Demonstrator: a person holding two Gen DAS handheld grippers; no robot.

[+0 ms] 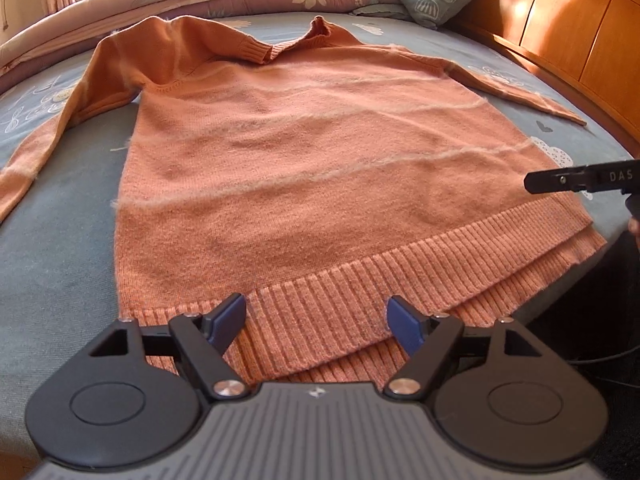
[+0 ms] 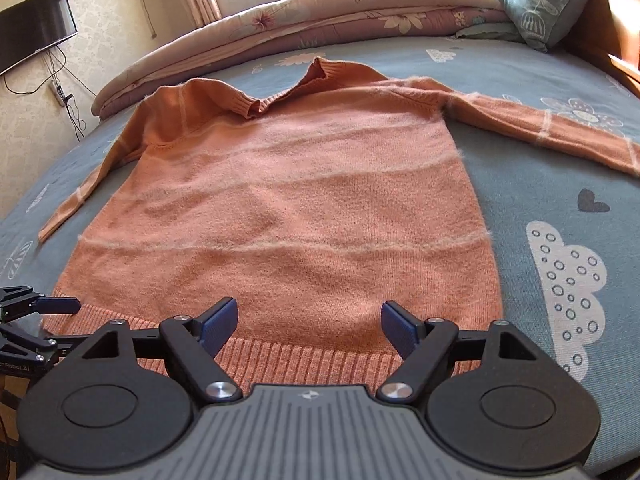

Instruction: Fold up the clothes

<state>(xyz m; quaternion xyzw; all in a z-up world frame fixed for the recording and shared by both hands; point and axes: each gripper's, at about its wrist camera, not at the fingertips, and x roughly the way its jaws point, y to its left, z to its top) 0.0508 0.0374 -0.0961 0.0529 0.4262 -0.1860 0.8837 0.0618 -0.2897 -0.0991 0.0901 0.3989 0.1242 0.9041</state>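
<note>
An orange knit sweater (image 1: 304,152) lies spread flat on a bed (image 2: 540,184), on a grey-blue sheet printed with white clouds, flowers and a dark heart. Pale fuzzy stripes run across its body and ring the sleeves, and a broad ribbed hem (image 1: 360,304) forms its near edge, with a second ribbed layer showing just under it at the near right corner in the left wrist view. The ribbed collar (image 2: 280,96) points away toward a rolled floral quilt (image 2: 320,20) and a grey-green pillow (image 2: 540,4) at the far side of the bed. Both sleeves reach outward: the left one bends down along the sheet, the right one stretches sideways toward a wooden headboard (image 1: 560,32). The left claw (image 1: 316,320) hangs over the hem near the sweater's left corner, its blue pads spread wide with the ribbing lying below and between them, nothing pinched. The right claw (image 2: 308,322) is likewise spread, poised over the hem nearer the right side, its pads apart above the knit where the plain body meets the ribbing, holding nothing. Each claw shows at the edge of the other's view, so they sit side by side along the near hem. A dark screen (image 2: 36,28) hangs on the wall at left, cables trailing below it.
</note>
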